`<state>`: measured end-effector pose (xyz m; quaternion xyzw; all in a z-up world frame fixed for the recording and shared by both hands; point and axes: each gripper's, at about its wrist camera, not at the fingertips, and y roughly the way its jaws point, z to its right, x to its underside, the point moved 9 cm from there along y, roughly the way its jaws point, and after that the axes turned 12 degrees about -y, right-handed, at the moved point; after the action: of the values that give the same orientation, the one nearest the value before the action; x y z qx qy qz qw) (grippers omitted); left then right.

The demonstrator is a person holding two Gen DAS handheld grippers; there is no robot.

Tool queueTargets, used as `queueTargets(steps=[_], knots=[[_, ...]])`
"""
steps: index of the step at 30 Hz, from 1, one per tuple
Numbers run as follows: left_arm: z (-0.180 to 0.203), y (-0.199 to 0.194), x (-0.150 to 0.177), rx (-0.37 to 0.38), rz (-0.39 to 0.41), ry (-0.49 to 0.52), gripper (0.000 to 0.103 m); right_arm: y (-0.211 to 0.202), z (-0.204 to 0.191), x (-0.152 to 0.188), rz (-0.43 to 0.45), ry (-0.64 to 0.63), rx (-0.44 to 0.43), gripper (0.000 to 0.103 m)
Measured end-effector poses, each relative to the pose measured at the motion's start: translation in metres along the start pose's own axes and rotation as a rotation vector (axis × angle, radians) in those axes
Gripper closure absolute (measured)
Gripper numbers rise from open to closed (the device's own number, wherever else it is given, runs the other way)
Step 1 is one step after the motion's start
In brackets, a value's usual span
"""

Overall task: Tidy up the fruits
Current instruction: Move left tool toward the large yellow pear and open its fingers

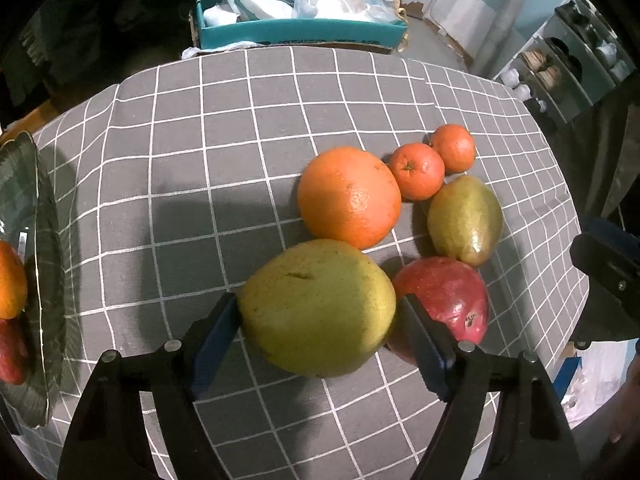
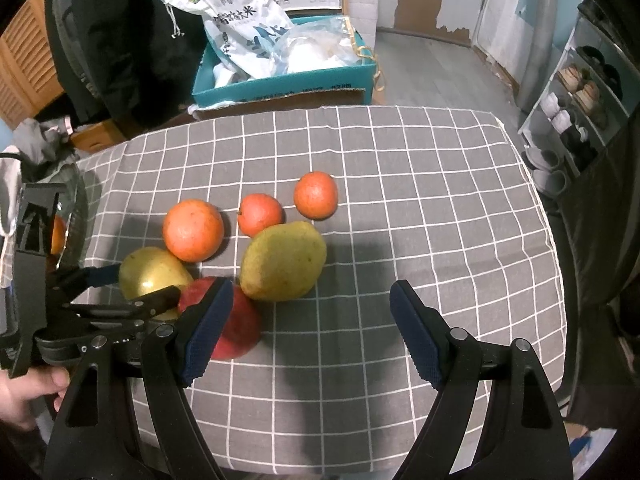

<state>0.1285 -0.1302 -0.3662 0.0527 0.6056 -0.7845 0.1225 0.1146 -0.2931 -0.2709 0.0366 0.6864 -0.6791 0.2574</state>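
Pear (image 1: 318, 308): yellow-green, broad and rounded, skin matt with one short dark scratch near its top; it lay on the checked cloth (image 1: 224, 136) at the near end of the fruit cluster.
Left gripper (image 1: 318, 320): its blue pads sat at the pear's two flanks, touching or nearly so; whether they pressed I could not tell.
Apple (image 1: 448, 300): one, red with a dark blemish, just right of the pear and touching it.
Orange (image 1: 349, 197): one, large, just beyond the pear and touching it.
Mango (image 1: 465, 220): one, green-yellow, beyond the apple and right of the orange.
Tangerines: two, small, the nearer (image 1: 417, 171) between orange and mango, the farther (image 1: 453, 148) behind it; both farthest from the pear.
Fruit on cloth: six in all.
Plate (image 1: 44, 280): one, dark glass, well left of the pear, holding an orange-coloured fruit and a red one.
Right gripper (image 2: 310, 332): released, jaws wide over bare cloth, right of the pear and apple.
Box (image 1: 296, 32): one, teal, past the table's far edge, with white bags inside.
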Motion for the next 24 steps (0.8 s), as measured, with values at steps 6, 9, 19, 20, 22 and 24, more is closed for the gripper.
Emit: queueTargets(steps=[6,9,19,20,22,24], knots=[[-0.005,-0.006,0.004,-0.058,0.012,0.039,0.022,0.007,-0.008,0.002,-0.016,-0.009,-0.011,0.021],[-0.014,-0.011,0.007,-0.088,0.014,0.038,0.022,0.01,-0.015,0.003,-0.024,-0.016,-0.03,0.021],[-0.048,-0.029,0.016,-0.117,0.022,0.007,0.022,0.024,-0.056,0.008,-0.069,-0.059,-0.121,0.021],[-0.049,-0.029,0.017,-0.112,0.023,0.007,0.022,0.026,-0.061,0.009,-0.078,-0.064,-0.129,0.021],[-0.049,-0.03,0.019,-0.103,0.031,0.011,0.022,0.031,-0.069,0.013,-0.094,-0.075,-0.132,0.021],[-0.049,-0.031,0.02,-0.1,0.038,0.017,0.022,0.037,-0.074,0.016,-0.11,-0.083,-0.131,0.021]])
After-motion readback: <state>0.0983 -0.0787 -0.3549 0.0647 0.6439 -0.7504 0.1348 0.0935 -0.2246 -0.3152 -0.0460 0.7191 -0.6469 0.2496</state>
